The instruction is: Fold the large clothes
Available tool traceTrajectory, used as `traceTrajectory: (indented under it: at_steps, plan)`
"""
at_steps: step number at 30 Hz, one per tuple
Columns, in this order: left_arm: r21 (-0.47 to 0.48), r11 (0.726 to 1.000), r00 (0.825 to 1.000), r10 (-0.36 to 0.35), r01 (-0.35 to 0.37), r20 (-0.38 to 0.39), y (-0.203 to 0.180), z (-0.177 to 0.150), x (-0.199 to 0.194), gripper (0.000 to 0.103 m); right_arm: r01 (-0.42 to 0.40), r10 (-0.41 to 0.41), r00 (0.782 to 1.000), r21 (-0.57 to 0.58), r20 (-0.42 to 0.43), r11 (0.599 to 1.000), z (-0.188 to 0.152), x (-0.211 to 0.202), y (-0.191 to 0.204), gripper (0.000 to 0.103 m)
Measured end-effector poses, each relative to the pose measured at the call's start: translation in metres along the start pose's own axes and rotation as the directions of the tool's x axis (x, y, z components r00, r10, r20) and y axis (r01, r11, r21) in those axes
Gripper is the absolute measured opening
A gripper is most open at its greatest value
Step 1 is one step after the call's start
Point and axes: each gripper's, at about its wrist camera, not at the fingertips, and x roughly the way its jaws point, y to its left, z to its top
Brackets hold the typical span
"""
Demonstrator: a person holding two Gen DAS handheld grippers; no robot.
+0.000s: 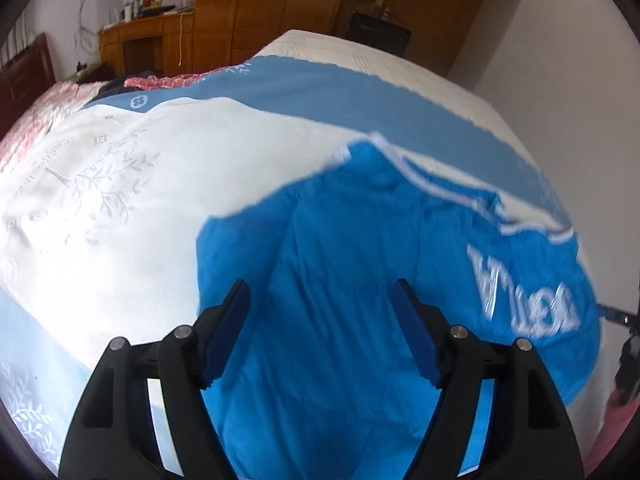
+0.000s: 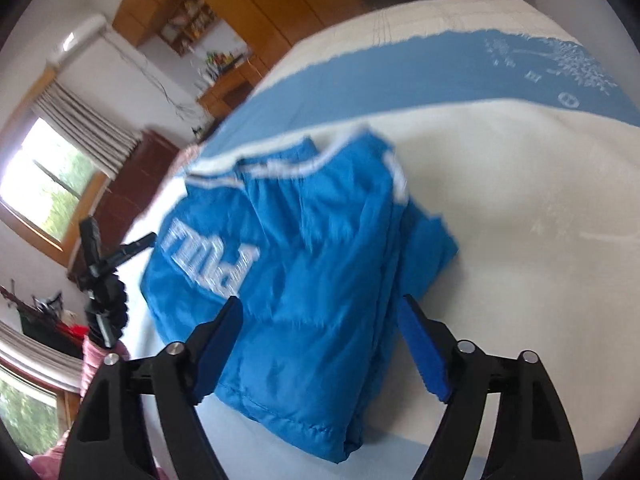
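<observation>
A bright blue padded jacket [image 1: 352, 280] with white piping and white lettering lies folded into a compact bundle on the bed. It also shows in the right wrist view [image 2: 312, 248]. My left gripper [image 1: 320, 292] is open and empty, hovering just above the jacket's middle. My right gripper [image 2: 322, 308] is open and empty, above the jacket's near edge. Both views are motion-blurred.
The bed has a white and blue bedspread [image 1: 140, 200] with pale tree embroidery. Pink bedding [image 1: 48, 104] lies at the far left. Wooden cabinets [image 1: 248, 8] and a desk stand behind. A black tripod [image 2: 100, 280] stands by the bed edge, near a window [image 2: 44, 184].
</observation>
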Motion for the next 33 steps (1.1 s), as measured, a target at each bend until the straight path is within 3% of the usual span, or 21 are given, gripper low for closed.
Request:
traceTrajectory:
  at_steps: [2, 3, 4, 5, 6, 10, 13, 17, 20, 23, 26, 29, 33]
  plan:
    - [0.025, 0.999, 0.999, 0.034, -0.034, 0.002, -0.006, -0.006, 0.003, 0.053, 0.052, -0.052, 0.999, 0.005, -0.015, 0.999, -0.001, 0.013, 0.003, 0.052]
    - [0.028, 0.999, 0.999, 0.042, -0.042, 0.008, -0.009, -0.006, 0.004, 0.041, 0.079, -0.079, 0.997, -0.001, -0.006, 0.997, 0.001, 0.015, 0.005, 0.039]
    - [0.032, 0.998, 0.998, 0.049, -0.050, 0.024, -0.013, -0.007, 0.003, 0.029, 0.111, -0.111, 0.994, -0.017, 0.010, 0.994, 0.003, 0.014, 0.009, 0.033]
    - [0.028, 0.998, 0.998, 0.054, -0.055, 0.043, -0.014, -0.006, 0.000, 0.025, 0.123, -0.122, 0.992, -0.019, 0.033, 0.992, 0.006, 0.011, 0.012, 0.018]
    - [0.020, 0.998, 0.997, 0.050, -0.052, 0.058, -0.016, -0.004, -0.002, 0.019, 0.111, -0.110, 0.993, -0.017, 0.048, 0.994, 0.009, 0.007, 0.014, 0.012]
    - [-0.047, 0.999, 0.987, 0.003, 0.004, 0.158, -0.012, 0.013, -0.020, 0.013, 0.100, -0.098, 0.983, -0.005, 0.156, 0.995, 0.027, -0.016, 0.023, 0.008]
    - [-0.065, 0.998, 0.982, -0.002, 0.015, 0.189, -0.012, 0.024, -0.018, 0.012, 0.111, -0.109, 0.976, 0.003, 0.186, 0.994, 0.035, -0.017, 0.026, 0.008]
    - [-0.060, 0.997, 0.992, 0.049, -0.042, 0.120, -0.006, 0.030, 0.021, 0.014, 0.220, -0.224, 0.966, 0.044, 0.132, 0.975, 0.032, 0.015, 0.007, 0.008]
    - [-0.058, 0.998, 0.997, 0.043, -0.039, 0.070, 0.002, 0.026, 0.051, 0.019, 0.192, -0.199, 0.976, 0.086, 0.083, 0.978, 0.022, 0.039, -0.015, 0.010]
    - [-0.064, 0.997, 0.997, 0.037, -0.033, 0.069, 0.005, 0.023, 0.058, 0.020, 0.164, -0.172, 0.980, 0.082, 0.097, 0.983, 0.011, 0.049, -0.022, 0.011]
    - [-0.021, 0.996, 0.992, 0.084, -0.082, 0.091, -0.002, 0.017, 0.062, 0.023, 0.178, -0.185, 0.976, 0.071, 0.111, 0.981, 0.004, 0.053, -0.020, 0.011]
    - [0.002, 0.991, 0.985, 0.136, -0.137, 0.109, -0.010, 0.012, 0.063, 0.023, 0.224, -0.228, 0.964, 0.044, 0.137, 0.974, -0.003, 0.054, -0.012, 0.012]
    - [-0.015, 0.989, 0.986, 0.148, -0.147, 0.079, -0.007, 0.017, 0.054, 0.028, 0.258, -0.267, 0.949, 0.074, 0.170, 0.963, -0.002, 0.039, -0.004, 0.015]
